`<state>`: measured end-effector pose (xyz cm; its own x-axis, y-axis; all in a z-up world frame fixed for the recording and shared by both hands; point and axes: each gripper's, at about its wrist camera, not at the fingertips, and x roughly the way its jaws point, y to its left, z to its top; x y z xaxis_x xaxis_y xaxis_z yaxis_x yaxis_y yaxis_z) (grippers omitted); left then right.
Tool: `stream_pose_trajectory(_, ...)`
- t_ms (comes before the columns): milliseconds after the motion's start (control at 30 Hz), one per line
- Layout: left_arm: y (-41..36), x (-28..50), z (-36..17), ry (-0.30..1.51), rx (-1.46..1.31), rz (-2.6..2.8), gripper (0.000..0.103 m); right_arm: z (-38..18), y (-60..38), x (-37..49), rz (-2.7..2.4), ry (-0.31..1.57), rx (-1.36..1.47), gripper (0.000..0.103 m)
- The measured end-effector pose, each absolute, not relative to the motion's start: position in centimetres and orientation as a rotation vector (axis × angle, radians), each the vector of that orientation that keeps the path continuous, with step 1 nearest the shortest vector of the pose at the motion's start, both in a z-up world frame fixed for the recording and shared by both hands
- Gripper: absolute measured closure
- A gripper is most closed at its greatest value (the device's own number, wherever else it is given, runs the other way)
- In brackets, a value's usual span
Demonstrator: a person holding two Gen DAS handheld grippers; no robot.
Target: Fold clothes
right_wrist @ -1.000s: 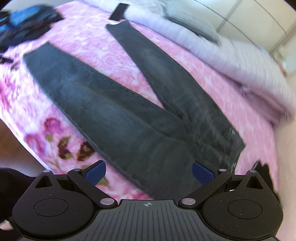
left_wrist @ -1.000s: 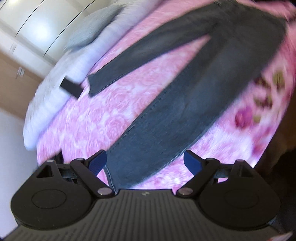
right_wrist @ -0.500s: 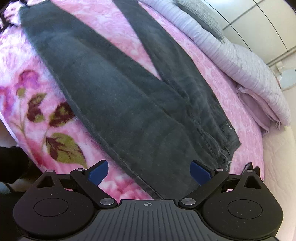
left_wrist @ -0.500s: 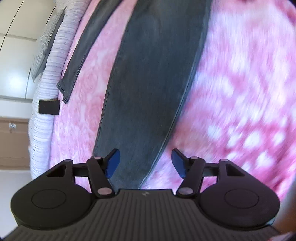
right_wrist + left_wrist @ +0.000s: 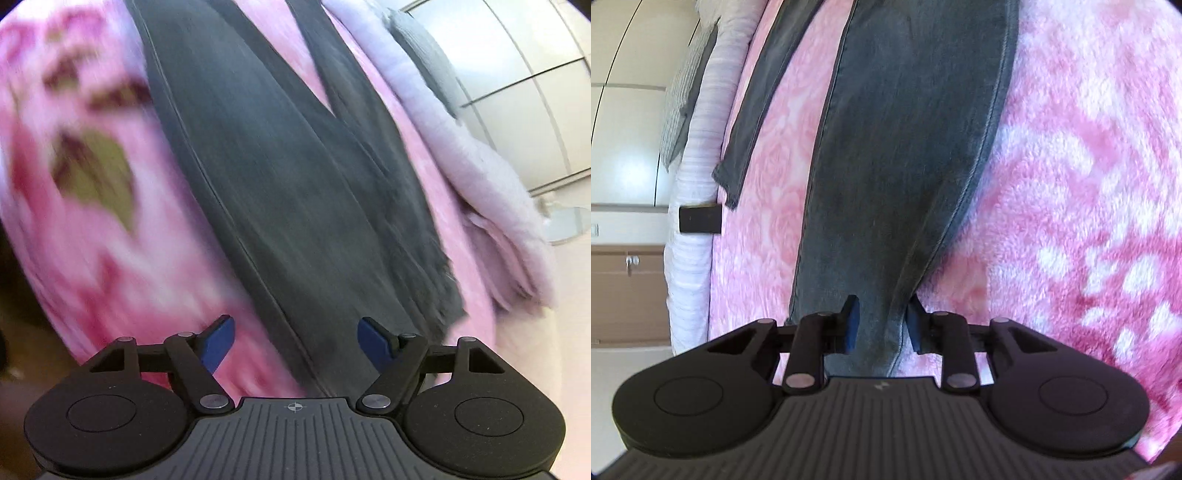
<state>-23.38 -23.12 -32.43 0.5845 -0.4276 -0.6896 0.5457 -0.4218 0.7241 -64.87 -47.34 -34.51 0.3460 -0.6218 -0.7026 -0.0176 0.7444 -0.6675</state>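
One pair of dark grey jeans lay on one pink floral blanket; there were one folded white duvet, one grey pillow, and two grippers.

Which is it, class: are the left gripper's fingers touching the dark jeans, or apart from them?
Touching. In the left wrist view, the left gripper has both fingers pressed against a bunched fold at the hem of the jeans.

Bright, even daylight; strong fisheye bending at edges, with heavy motion blur in the right-wrist view.
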Motion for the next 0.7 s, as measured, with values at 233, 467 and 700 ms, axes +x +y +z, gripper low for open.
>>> stream_pose_trajectory(233, -23.3, -23.4, -33.1, 0.099, 1.695, -1.022, 0.08, -37.2, -51.5, -68.4, -0.353, 1.114, -0.903, 0.042)
stream_pose_trajectory(467, -24.1, -23.3, -29.9, 0.095, 1.706, -0.997, 0.098, -34.9, -54.0, -67.9, -0.293, 1.151, -0.833, 0.085)
stream_pose_trajectory(700, -27.1, -22.3, -21.2, 0.07, 1.672, -0.96, 0.098, -26.0, -55.8, -66.0, -0.222, 1.159, -0.685, 0.088)
